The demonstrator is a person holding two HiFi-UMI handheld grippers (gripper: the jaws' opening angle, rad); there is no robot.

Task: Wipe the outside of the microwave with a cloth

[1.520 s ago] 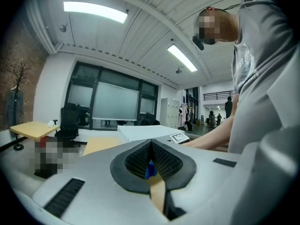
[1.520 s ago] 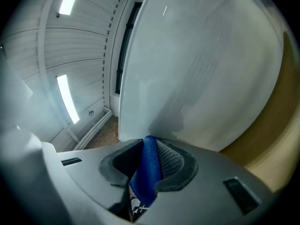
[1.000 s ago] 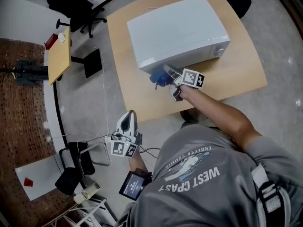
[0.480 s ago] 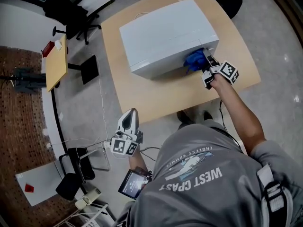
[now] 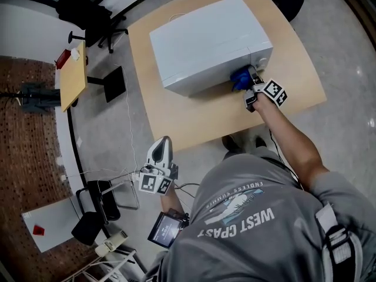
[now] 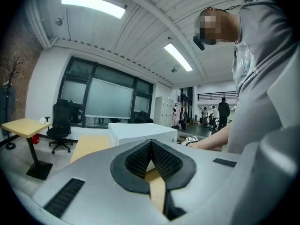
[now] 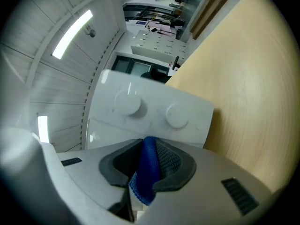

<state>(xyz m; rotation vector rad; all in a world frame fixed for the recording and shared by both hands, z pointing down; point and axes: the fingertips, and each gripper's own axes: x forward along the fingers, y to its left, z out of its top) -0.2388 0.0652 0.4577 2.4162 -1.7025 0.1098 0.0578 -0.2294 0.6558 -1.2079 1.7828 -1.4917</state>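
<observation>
A white microwave stands on a wooden table. In the head view my right gripper holds a blue cloth against the right end of the microwave's front. In the right gripper view the cloth is pinched between the shut jaws, and the control panel with two round knobs lies just ahead. My left gripper hangs off the table's near edge, shut and empty. In the left gripper view its pads meet, with the microwave farther off.
A small yellow side table and black office chairs stand left of the wooden table. A black chair and a small screen are near my left side. The table top stretches away to the right of the microwave.
My right gripper swept the cloth along the microwave's front from its left part to the right end by the knobs. The left gripper stayed put.
</observation>
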